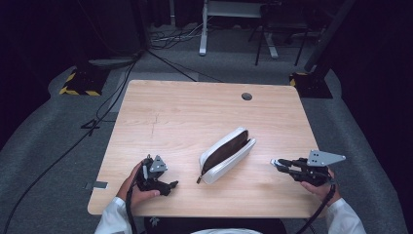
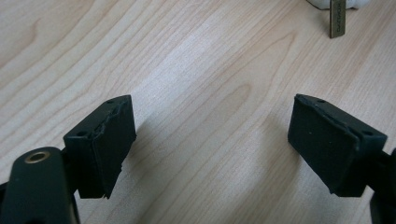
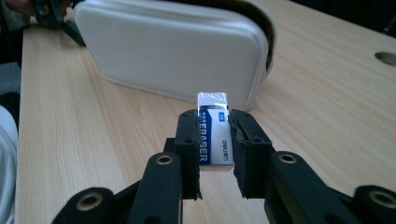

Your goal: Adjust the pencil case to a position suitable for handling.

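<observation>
A white pencil case (image 1: 226, 155) lies open in the middle of the wooden table (image 1: 195, 107), its dark inside facing up; its white side (image 3: 177, 51) shows in the right gripper view. My right gripper (image 1: 275, 164) is to the right of the case, raised off the table and pointing at it. In its own view the right gripper (image 3: 214, 135) is shut on a white and blue eraser (image 3: 213, 133) held on edge. My left gripper (image 1: 173, 185) is low at the front left, pointing right. In its own view the left gripper (image 2: 212, 140) stands open over bare wood, near the case's zip pull (image 2: 337, 18).
A round cable hole (image 1: 247, 96) sits near the table's far edge. Beyond the table are grey floor, cables, stand bases with yellow-black tape (image 1: 78, 84) and a desk frame (image 1: 229, 19).
</observation>
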`<state>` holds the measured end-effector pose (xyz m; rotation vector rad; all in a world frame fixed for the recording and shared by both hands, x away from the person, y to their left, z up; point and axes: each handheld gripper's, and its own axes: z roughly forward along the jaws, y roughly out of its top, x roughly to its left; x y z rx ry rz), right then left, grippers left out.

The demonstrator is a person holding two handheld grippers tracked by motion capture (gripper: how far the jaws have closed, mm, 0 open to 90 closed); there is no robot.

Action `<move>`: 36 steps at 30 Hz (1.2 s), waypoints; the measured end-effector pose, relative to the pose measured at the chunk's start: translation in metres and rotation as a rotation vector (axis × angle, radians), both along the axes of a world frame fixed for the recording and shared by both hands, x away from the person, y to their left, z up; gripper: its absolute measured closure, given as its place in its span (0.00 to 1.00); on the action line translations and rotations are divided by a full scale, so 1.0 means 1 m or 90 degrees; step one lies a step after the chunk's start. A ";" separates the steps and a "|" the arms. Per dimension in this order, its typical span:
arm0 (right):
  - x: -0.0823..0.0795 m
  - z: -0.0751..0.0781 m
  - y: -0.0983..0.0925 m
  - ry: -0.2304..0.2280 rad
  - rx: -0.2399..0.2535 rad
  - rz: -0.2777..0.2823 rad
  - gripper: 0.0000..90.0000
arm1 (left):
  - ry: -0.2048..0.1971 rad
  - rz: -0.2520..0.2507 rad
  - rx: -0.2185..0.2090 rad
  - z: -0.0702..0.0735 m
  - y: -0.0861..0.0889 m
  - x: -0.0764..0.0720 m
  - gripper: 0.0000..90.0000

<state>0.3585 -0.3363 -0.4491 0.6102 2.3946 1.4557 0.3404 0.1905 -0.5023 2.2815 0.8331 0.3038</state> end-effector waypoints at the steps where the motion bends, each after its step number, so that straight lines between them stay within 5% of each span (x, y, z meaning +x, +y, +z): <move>1: 0.002 0.003 0.000 -0.003 0.004 -0.001 0.82 | -0.002 0.003 -0.007 -0.001 0.001 -0.001 0.16; 7: 0.013 0.026 0.003 -0.042 0.012 -0.004 0.82 | -0.007 0.010 -0.015 -0.002 0.002 -0.002 0.16; 13: 0.021 0.048 0.007 -0.068 0.015 0.003 0.82 | 0.004 0.012 0.008 0.001 -0.001 -0.001 0.17; 20: 0.033 0.075 0.020 -0.089 0.011 0.025 0.82 | -0.008 0.020 -0.012 -0.002 0.000 -0.003 0.16; 36: 0.048 0.085 0.078 -0.093 -0.017 0.111 0.82 | -0.011 0.027 -0.010 -0.002 -0.002 -0.002 0.16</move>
